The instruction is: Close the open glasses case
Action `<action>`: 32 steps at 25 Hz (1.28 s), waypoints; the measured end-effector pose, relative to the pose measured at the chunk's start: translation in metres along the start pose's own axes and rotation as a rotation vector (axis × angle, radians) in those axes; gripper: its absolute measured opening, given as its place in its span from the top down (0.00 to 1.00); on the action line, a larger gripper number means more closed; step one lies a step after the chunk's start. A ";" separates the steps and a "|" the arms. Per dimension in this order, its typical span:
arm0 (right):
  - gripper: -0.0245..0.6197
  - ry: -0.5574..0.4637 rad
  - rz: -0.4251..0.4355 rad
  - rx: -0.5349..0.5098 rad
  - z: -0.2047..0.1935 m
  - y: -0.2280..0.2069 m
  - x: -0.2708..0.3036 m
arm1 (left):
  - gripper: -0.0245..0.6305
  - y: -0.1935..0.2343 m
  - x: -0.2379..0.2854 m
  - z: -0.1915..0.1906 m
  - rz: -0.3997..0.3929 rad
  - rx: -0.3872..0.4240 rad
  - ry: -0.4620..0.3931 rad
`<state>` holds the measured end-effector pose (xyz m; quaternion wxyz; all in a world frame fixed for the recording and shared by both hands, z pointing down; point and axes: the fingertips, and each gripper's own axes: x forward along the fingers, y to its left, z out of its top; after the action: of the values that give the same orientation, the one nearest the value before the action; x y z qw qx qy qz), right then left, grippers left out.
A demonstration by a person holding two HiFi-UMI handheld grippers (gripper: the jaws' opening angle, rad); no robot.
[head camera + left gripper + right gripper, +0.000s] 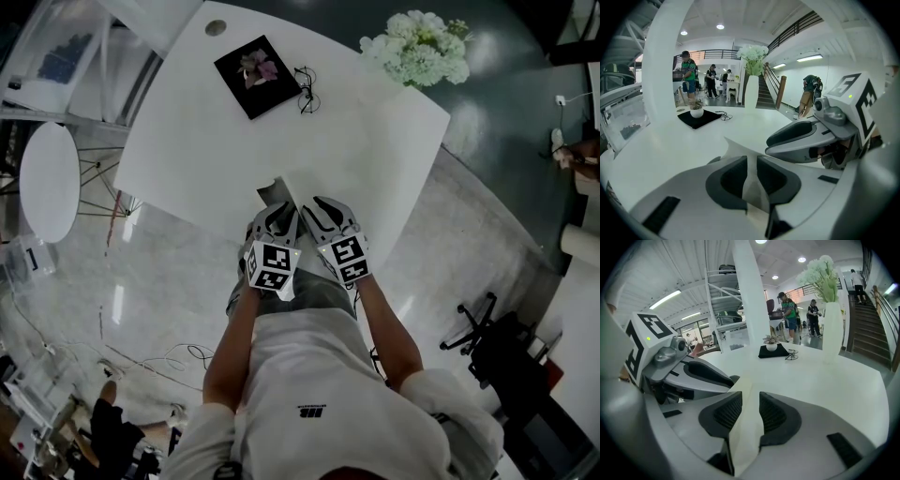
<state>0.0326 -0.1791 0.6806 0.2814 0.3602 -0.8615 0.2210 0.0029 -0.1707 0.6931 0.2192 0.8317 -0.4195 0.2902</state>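
Both grippers sit side by side at the near edge of the white table (pixel 375 150). My left gripper (pixel 272 217) (pixel 751 161) is shut on a thin pale sheet (pixel 274 193) (pixel 738 146), cloth or paper, whose pointed corner lies on the table. My right gripper (pixel 319 211) (pixel 750 404) is shut on the same pale sheet (pixel 744 390). A pair of dark-framed glasses (pixel 307 91) (pixel 724 115) (pixel 791 355) lies far across the table, beside a black mat (pixel 258 75). No glasses case shows in any view.
A small potted plant stands on the black mat (pixel 772 351). A tall white vase of pale flowers (pixel 419 47) (pixel 832 329) stands at the table's far right. A small round white table (pixel 49 180) is off to the left. Several people stand in the background.
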 end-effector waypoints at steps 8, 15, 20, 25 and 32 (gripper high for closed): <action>0.78 -0.007 0.002 -0.026 -0.001 0.005 0.000 | 0.84 0.002 -0.006 -0.004 0.005 -0.010 -0.002; 0.79 -0.007 0.010 -0.026 0.001 0.013 0.000 | 0.84 0.005 -0.011 -0.008 0.013 -0.015 -0.002; 0.79 -0.009 0.018 -0.028 0.005 0.019 0.001 | 0.84 0.008 -0.014 -0.012 0.017 -0.019 0.002; 0.79 -0.011 0.020 -0.047 -0.001 0.021 0.003 | 0.84 0.010 -0.017 -0.017 0.022 -0.023 0.004; 0.79 -0.011 0.026 -0.054 0.001 0.028 0.004 | 0.84 0.014 -0.023 -0.022 0.031 -0.028 0.007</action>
<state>0.0087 -0.1635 0.6779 0.2834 0.3425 -0.8733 0.1993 -0.0262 -0.1522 0.6958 0.2276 0.8210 -0.4355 0.2907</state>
